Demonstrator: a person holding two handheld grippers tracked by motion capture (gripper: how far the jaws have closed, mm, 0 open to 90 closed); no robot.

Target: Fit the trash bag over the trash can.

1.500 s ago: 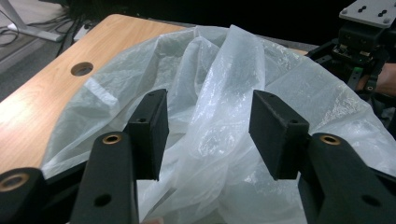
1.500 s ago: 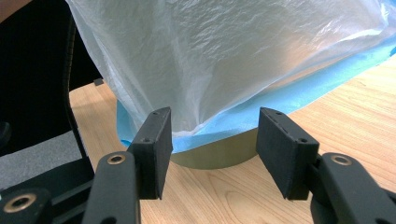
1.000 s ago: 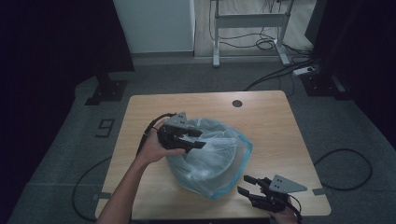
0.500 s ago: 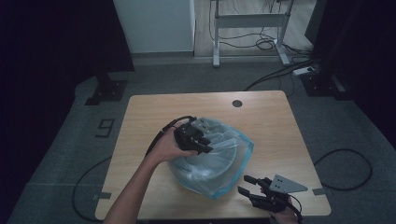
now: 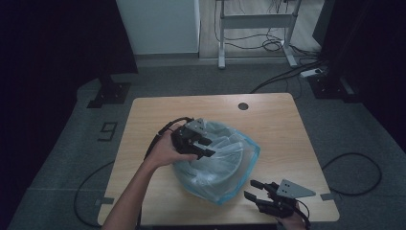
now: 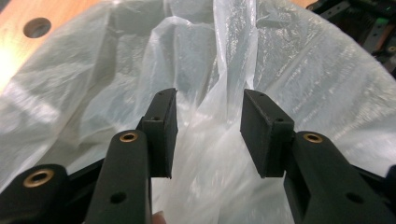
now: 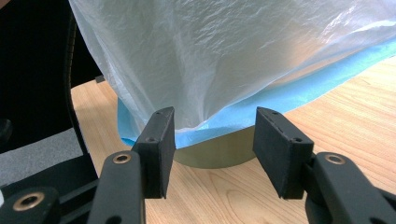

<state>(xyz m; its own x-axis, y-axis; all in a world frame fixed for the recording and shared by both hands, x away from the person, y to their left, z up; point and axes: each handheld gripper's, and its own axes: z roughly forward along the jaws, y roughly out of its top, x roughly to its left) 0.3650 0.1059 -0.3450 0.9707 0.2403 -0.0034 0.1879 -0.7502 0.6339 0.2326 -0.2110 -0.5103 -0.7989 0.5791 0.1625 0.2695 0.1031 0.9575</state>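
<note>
- The plastic bag (image 5: pixel 218 165), clear with a blue edge, sits over a bin near the middle of the wooden table (image 5: pixel 143 115), slightly toward six o'clock.
- The left gripper (image 5: pixel 203 146) is at the bag's ten o'clock side, its jaws apart, with a fold of the bag (image 6: pixel 219 93) standing between them.
- The right gripper (image 5: pixel 256 190) rests at the bag's five o'clock, jaws apart, just beside the blue edge (image 7: pixel 289 91) and gripping nothing.

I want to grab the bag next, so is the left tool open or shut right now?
Open. In the left gripper view the left tool has its two jaws apart, a fold of the plastic bag standing between them, unpinched.
</note>
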